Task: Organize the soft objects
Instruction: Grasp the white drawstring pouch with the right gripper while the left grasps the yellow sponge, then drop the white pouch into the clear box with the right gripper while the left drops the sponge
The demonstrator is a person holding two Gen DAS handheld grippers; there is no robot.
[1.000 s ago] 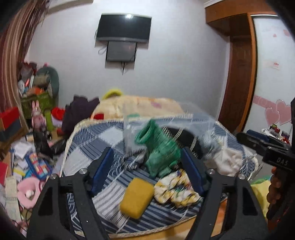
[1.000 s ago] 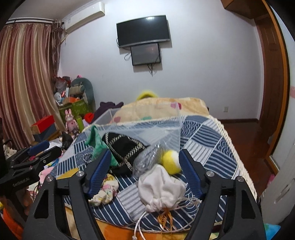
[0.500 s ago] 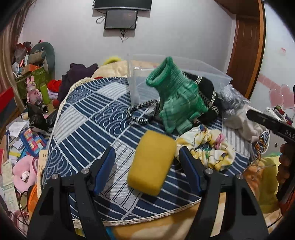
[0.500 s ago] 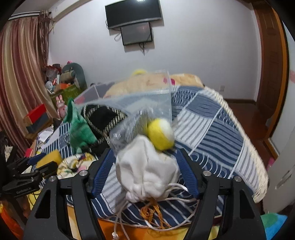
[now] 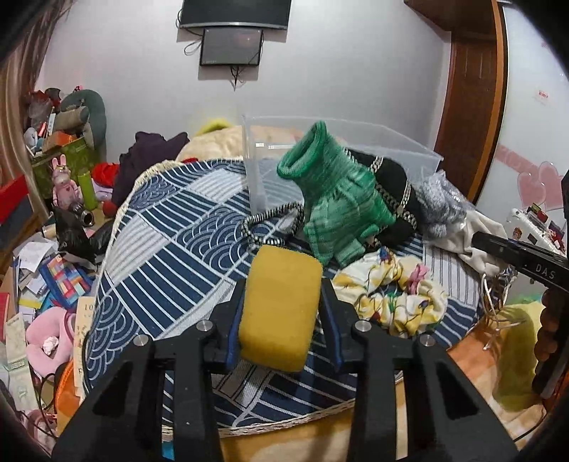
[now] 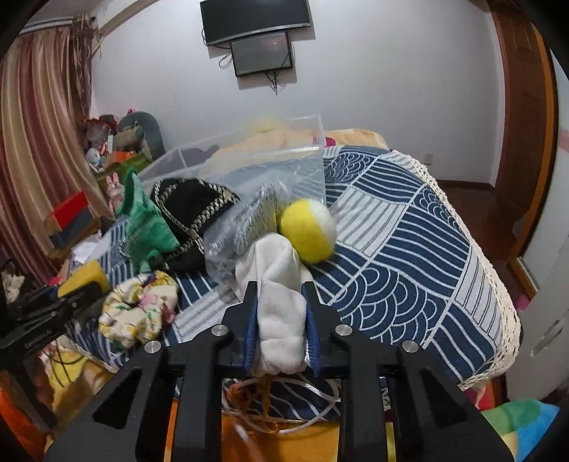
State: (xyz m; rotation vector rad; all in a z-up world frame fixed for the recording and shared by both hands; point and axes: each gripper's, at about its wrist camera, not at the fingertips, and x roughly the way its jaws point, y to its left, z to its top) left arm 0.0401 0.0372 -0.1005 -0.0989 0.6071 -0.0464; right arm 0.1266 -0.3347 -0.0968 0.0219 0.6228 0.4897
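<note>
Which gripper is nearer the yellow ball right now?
Right. The right gripper is closing on the white cloth pouch, which lies right against the yellow ball. The left gripper is closing on the yellow sponge, across the clutter.

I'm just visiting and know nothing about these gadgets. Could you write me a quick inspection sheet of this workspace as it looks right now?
Surface: blue patterned cloth.
Job's things: yellow sponge, white cloth pouch, green knit glove, floral fabric, yellow ball, clear bin.
Clutter: black bag, plastic bag.
Grippers: left gripper closing on sponge; right gripper closing on pouch.
Cables: cord at the cloth's near edge.
Surroundings: wall screen, curtain, littered floor.
</note>
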